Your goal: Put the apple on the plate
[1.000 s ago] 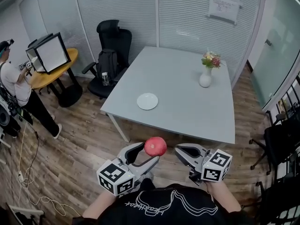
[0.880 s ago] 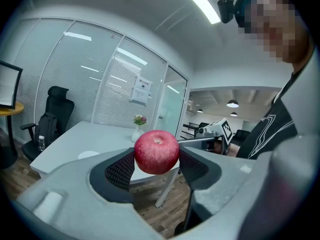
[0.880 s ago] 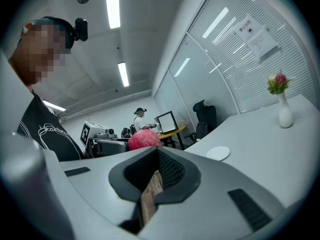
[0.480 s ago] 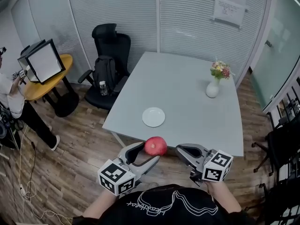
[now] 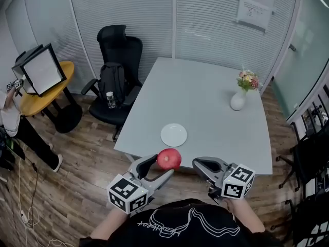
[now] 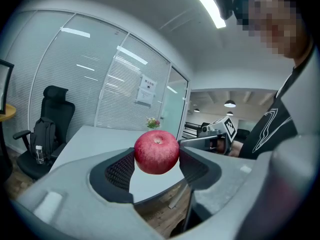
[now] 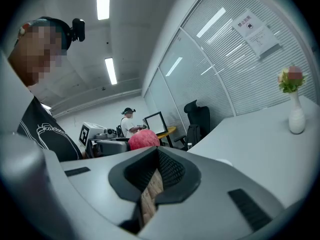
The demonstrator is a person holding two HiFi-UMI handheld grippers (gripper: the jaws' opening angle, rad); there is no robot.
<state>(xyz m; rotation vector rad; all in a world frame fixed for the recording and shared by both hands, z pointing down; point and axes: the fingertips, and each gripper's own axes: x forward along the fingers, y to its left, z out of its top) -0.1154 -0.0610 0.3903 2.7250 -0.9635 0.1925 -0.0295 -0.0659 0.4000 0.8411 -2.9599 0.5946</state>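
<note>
A red apple [image 5: 169,159] is clamped between the jaws of my left gripper [image 5: 160,166], held in the air just short of the grey table's near edge. In the left gripper view the apple [image 6: 156,152] fills the gap between the two dark pads. A small white plate [image 5: 174,135] lies on the table [image 5: 205,102] a little beyond the apple. My right gripper [image 5: 201,164] hangs to the right of the apple, its jaws closed together with nothing between them. In the right gripper view the apple [image 7: 143,138] shows at the left, beyond my left gripper.
A white vase of flowers [image 5: 239,98] stands at the table's far right. A black office chair [image 5: 116,81] with a backpack sits left of the table. Further left a person [image 5: 10,122] stands by a yellow round table [image 5: 41,91]. Wooden floor surrounds the table.
The table and plate have drawn closer in the head view. The apple stays held in my left gripper, and both grippers keep their pose.
</note>
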